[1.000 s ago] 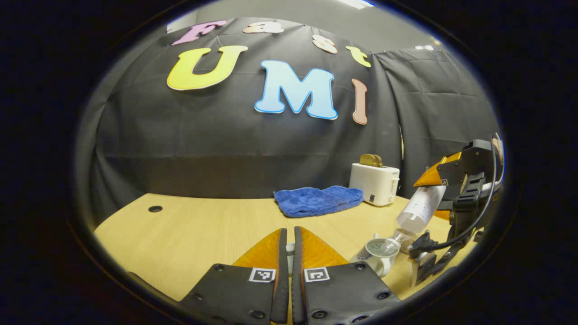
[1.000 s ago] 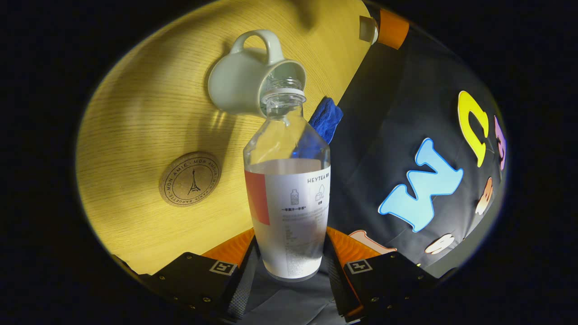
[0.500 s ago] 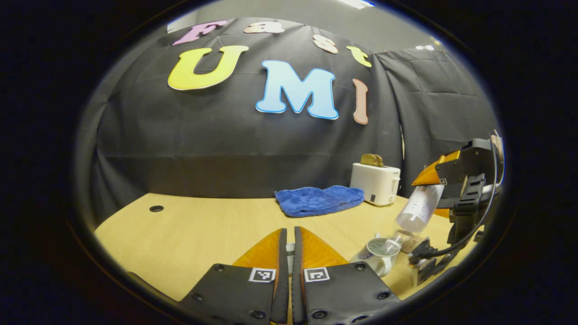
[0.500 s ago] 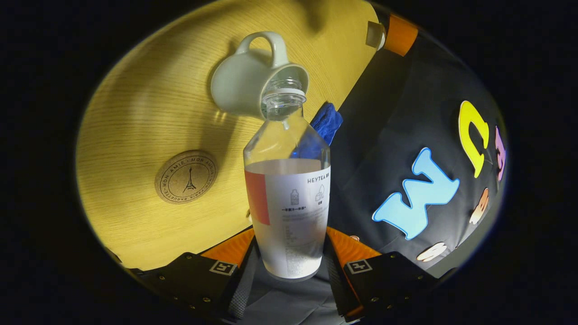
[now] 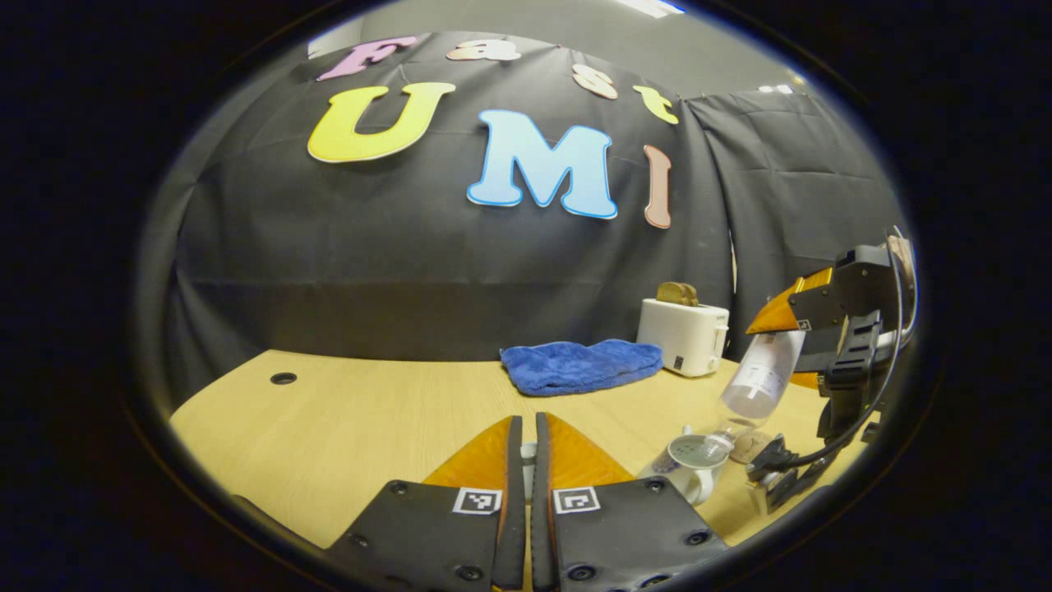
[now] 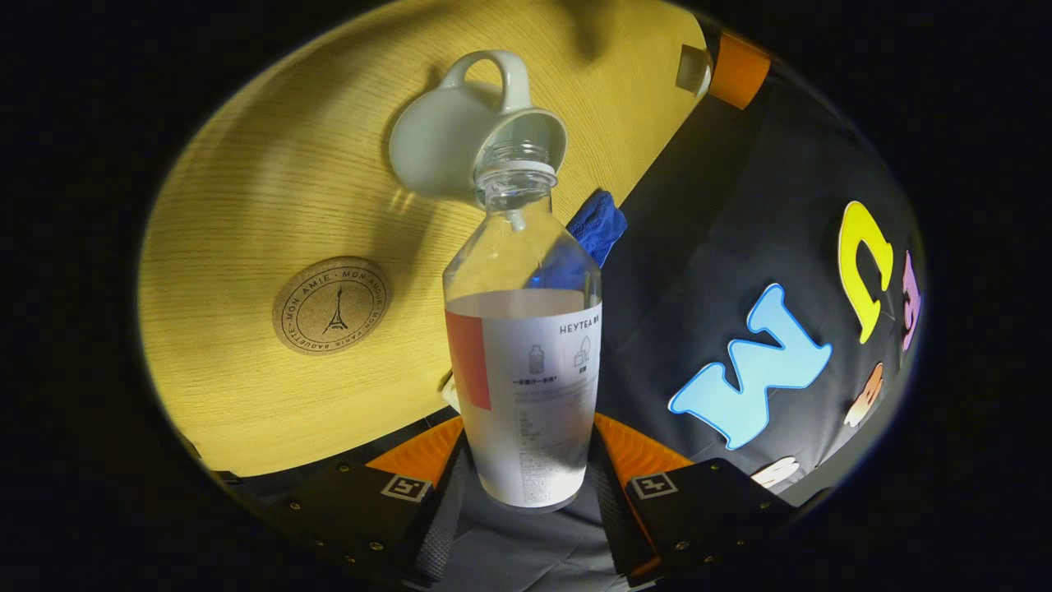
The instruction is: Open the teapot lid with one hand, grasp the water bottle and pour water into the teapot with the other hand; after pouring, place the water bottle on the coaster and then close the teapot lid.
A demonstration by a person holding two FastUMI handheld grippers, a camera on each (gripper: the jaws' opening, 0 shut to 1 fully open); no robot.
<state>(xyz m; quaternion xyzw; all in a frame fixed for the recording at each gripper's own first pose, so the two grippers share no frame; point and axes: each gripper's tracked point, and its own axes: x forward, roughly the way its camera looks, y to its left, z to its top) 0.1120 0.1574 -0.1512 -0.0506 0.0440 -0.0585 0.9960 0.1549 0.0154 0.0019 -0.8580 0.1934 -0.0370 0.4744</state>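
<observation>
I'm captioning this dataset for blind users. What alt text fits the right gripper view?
The right gripper clamps a clear, labelled water bottle, tipped so its open mouth sits at the rim of a white teapot with its lid off. A round cork coaster lies on the wooden table beside them.

Hidden between the left gripper's (image 5: 523, 460) closed fingers: most of the lid (image 5: 528, 450). Too small to tell: teapot's (image 5: 689, 467) water level.

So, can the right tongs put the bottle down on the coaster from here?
Probably yes. The right tongs grip the bottle, tilted over the teapot. The coaster lies bare beside the teapot, and nothing stands between.
</observation>
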